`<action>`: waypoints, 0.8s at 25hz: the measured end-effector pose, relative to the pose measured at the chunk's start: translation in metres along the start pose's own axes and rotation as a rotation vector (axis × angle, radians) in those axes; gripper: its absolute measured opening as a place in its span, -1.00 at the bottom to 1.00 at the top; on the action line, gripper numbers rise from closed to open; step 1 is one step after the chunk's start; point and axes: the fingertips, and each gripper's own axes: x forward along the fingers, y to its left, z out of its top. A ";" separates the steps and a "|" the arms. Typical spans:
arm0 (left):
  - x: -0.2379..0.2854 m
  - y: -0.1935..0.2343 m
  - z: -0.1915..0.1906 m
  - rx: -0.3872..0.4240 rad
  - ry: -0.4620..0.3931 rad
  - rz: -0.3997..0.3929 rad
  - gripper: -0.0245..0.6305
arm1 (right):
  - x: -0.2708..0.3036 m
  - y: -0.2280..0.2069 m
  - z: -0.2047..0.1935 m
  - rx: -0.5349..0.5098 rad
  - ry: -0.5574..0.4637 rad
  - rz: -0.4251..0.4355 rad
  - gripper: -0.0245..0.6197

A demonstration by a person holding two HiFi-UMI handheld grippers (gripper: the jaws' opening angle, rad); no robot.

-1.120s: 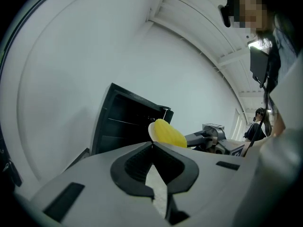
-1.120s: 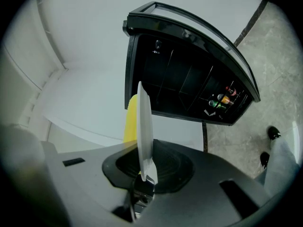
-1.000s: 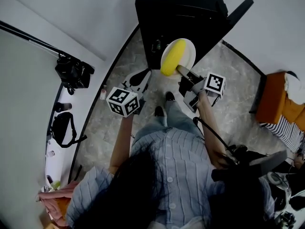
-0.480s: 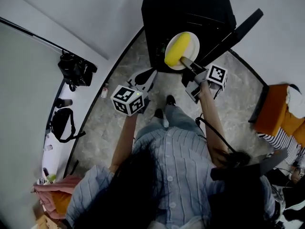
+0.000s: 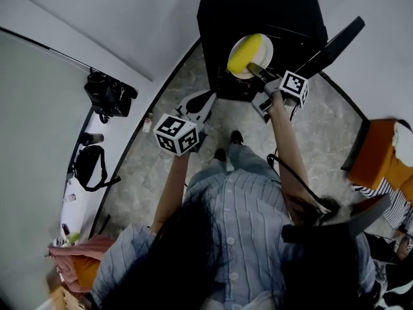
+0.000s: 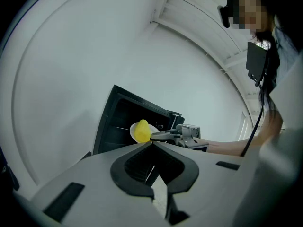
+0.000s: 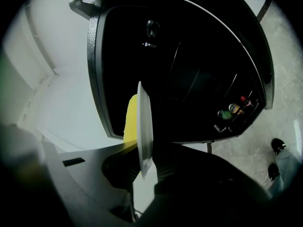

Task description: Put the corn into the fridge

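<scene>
The yellow corn lies on a white plate, held level in front of the open black fridge. My right gripper is shut on the plate's near rim. In the right gripper view the plate shows edge-on between the jaws, with the corn to its left and the dark fridge interior behind. My left gripper hangs lower left of the plate, shut and holding nothing. In its own view the left gripper points at the corn and the fridge.
The fridge door stands open to the right, with small bottles on its shelf. Black bags lie by the white wall at left. An orange seat is at right. The person's feet stand on the stone floor.
The right gripper has carried the plate with the corn forward, up to the fridge opening. The person has stepped closer, and the left gripper has moved along.
</scene>
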 end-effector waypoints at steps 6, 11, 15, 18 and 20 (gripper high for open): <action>-0.001 -0.001 -0.001 0.001 -0.003 0.004 -0.90 | 0.014 -0.008 0.017 0.030 -0.034 0.007 -0.80; 0.011 0.012 0.002 -0.014 0.007 0.017 -0.90 | 0.040 -0.016 0.035 0.080 -0.058 -0.003 -0.80; 0.014 0.011 0.003 -0.010 0.007 0.018 -0.90 | 0.051 -0.021 0.044 0.134 -0.093 -0.002 -0.80; 0.016 0.010 0.005 -0.010 0.004 0.019 -0.90 | 0.057 -0.023 0.049 0.168 -0.116 -0.008 -0.80; 0.015 0.010 0.007 -0.011 0.000 0.023 -0.90 | 0.060 -0.026 0.052 0.178 -0.128 -0.013 -0.80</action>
